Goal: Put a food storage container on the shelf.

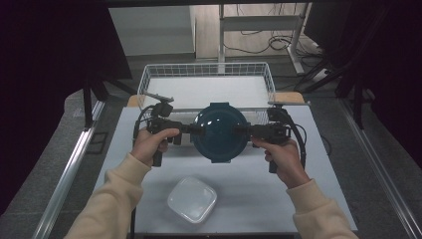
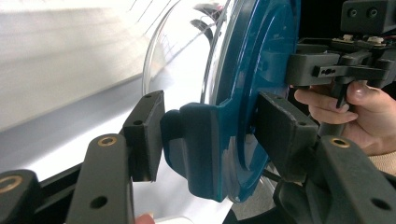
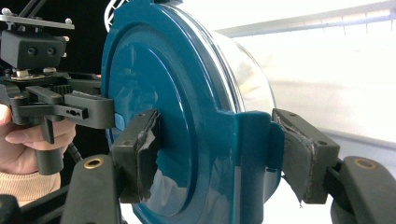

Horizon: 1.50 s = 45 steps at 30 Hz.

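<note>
A round container (image 1: 219, 137) with a dark teal lid (image 2: 261, 60) over a clear bowl hangs above the table between both grippers, its lid turned toward the high view. My left gripper (image 1: 198, 129) is shut on the teal latch tab (image 2: 196, 140) on the container's left side, one pad on each face of it. On the opposite side, my right gripper (image 1: 239, 131) is shut on the other latch tab (image 3: 243, 140). Each hand holds its gripper level, pointing inward at the container.
A white wire basket (image 1: 206, 84) stands at the back of the white table (image 1: 298, 189), just beyond the container. A white square dish (image 1: 192, 199) lies near the front edge, below the held container. Dark floor and metal rails flank the table.
</note>
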Tool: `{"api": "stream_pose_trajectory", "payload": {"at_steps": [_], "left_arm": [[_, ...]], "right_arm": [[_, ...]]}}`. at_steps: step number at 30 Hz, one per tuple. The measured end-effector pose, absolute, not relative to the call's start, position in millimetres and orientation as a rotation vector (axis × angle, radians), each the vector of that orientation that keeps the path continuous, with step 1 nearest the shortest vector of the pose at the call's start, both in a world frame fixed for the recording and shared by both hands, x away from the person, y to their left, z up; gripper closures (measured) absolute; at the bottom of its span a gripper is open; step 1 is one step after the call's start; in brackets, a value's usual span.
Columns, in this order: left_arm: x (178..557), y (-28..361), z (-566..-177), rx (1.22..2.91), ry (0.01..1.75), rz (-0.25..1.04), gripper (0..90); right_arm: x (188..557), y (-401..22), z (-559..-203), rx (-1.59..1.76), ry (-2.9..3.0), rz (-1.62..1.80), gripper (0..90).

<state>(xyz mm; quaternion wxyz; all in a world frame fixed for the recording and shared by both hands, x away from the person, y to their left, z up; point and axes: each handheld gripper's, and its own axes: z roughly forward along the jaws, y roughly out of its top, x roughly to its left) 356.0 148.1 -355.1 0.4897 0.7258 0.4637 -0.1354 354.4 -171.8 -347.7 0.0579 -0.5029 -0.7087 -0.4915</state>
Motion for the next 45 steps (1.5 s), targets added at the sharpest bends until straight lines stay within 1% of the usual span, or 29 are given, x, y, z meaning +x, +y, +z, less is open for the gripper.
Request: {"api": "stream_pose_trajectory", "payload": {"at_steps": [5, 27, 36, 45], "left_arm": [[355.7, 151.6, -345.8, 1.75, 1.124, -0.313, 43.7], [358.2, 165.0, -317.8, 1.731, 1.112, -0.267, 43.7], [369.4, 173.2, -306.7, 1.715, 1.121, -0.266, 43.6], [392.8, 179.8, -296.9, 1.703, 1.121, -0.275, 43.6]], "right_arm": [[357.5, -168.2, -335.1, -1.502, -2.176, -1.501, 33.9], [368.0, -154.2, -303.5, -1.45, -2.219, -1.504, 33.9], [382.8, -145.7, -287.7, -1.43, -2.248, -1.486, 34.0], [407.0, -139.2, -274.9, -1.431, -2.245, -1.496, 34.6]]}}
